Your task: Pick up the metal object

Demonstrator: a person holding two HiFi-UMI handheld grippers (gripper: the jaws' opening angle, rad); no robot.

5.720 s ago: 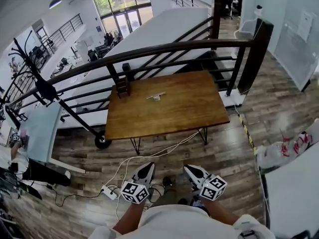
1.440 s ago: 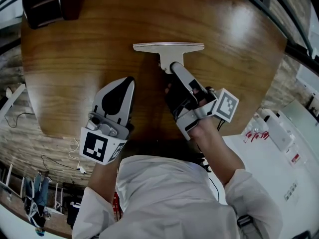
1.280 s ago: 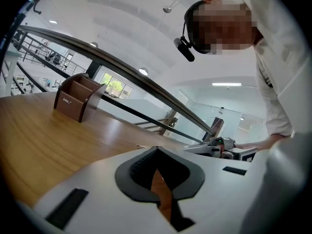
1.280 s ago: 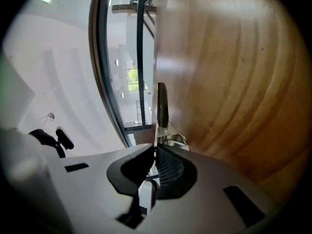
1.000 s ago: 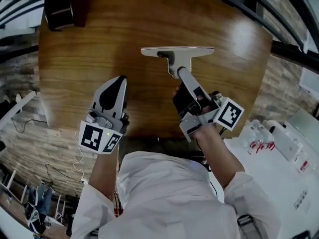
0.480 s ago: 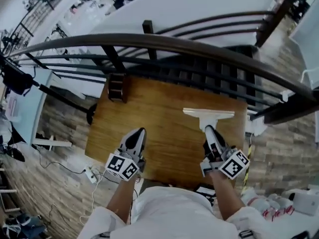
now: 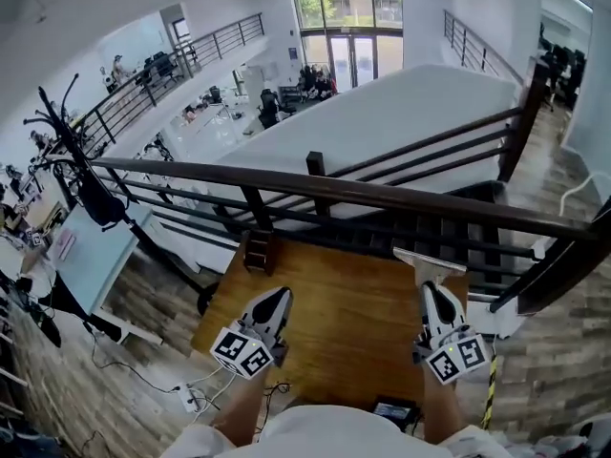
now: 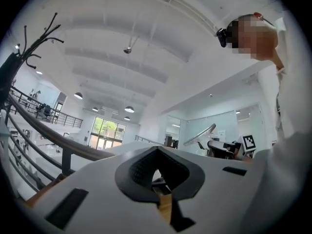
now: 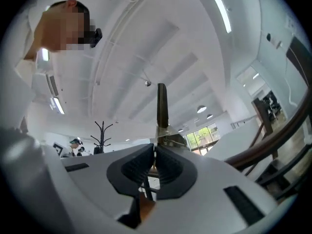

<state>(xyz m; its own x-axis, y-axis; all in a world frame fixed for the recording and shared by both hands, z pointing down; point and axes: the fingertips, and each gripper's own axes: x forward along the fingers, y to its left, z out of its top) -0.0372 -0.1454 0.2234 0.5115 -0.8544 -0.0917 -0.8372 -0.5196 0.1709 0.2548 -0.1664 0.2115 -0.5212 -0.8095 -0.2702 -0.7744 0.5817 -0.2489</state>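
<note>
Right claw (image 7: 428, 286) is clamped shut on the metal object (image 7: 431, 260), pads pinching its short stem. That stem is buried between the pads in the right gripper view. Only the upper half of the crossbar (image 9: 162, 106) pokes out past the tips; the lower half is lost behind the claw's body. The crossbar is the long axis. It sits crosswise just ahead of the jaw tips, side to side in the head view, with the stem pointing back into the claw. It hangs clear above the wooden table (image 7: 344, 318). Left claw (image 7: 277, 299), well off to the side, has its tips together with nothing between them.
</note>
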